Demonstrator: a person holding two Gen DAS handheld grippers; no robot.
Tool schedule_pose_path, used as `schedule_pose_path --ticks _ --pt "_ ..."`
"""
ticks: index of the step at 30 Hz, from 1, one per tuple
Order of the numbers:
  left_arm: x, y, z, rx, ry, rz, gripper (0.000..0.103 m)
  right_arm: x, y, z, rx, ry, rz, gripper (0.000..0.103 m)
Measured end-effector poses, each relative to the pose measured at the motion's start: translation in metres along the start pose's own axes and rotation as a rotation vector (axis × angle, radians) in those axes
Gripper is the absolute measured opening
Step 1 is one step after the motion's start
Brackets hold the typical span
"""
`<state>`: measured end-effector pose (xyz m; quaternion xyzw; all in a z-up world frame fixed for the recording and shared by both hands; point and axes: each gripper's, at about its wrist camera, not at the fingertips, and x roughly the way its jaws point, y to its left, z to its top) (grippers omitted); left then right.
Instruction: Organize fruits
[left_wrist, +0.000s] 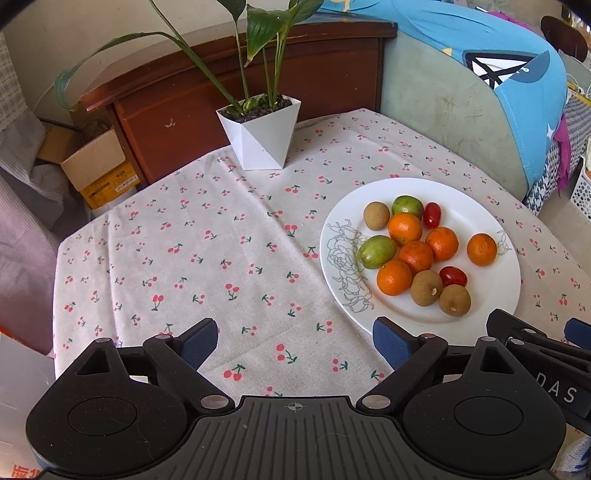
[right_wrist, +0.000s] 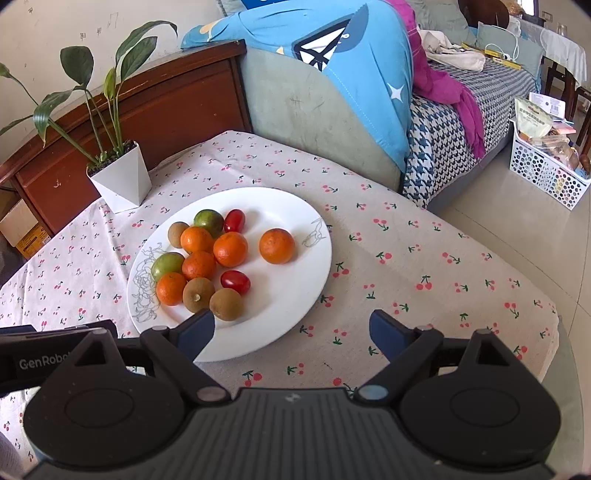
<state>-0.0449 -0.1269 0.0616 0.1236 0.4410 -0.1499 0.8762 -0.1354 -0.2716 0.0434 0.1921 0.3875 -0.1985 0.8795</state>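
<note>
A white plate (left_wrist: 469, 201) (right_wrist: 288, 295) on the cherry-print tablecloth (left_wrist: 207, 258) holds mixed fruit. There are several oranges (left_wrist: 481, 249) (right_wrist: 276, 246), two green fruits (left_wrist: 376, 251) (right_wrist: 208, 222), two red cherry tomatoes (left_wrist: 453, 276) (right_wrist: 235, 282) and three brown round fruits (left_wrist: 454, 300) (right_wrist: 226, 303). My left gripper (left_wrist: 295, 328) stands open over bare cloth left of the plate, nothing between its fingers. My right gripper (right_wrist: 291, 317) is open and empty at the plate's near rim. Its left finger (right_wrist: 197, 330) hangs over the rim close to a brown fruit.
A potted plant in a white angular pot (left_wrist: 260, 136) (right_wrist: 122, 181) stands at the table's far edge, before a wooden cabinet (left_wrist: 221, 92). A sofa draped with blue cloth (left_wrist: 461, 110) borders the far right. A perforated white basket (right_wrist: 546, 166) sits on the floor.
</note>
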Motion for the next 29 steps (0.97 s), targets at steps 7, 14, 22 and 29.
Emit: schedule_pose_path --ticks 7,14,22,29 --pt "0.0036 -0.0004 0.0014 0.001 0.001 0.005 0.092 0.0016 0.0009 0.0010 -0.006 0.002 -0.003 0.091" --pt "0.0076 -0.0002 0.0006 -0.003 0.011 -0.001 0.092 0.0030 0.0014 0.0018 -0.009 0.006 -0.003 0.091" --pt "0.0090 -0.0001 0.0007 -0.009 0.018 -0.003 0.092 0.0032 0.0020 0.0022 -0.015 0.000 -0.004 0.091" --pt "0.0070 0.0025 -0.0001 -0.012 0.008 -0.001 0.092 0.0027 0.0035 0.0010 -0.019 -0.004 0.009 0.091"
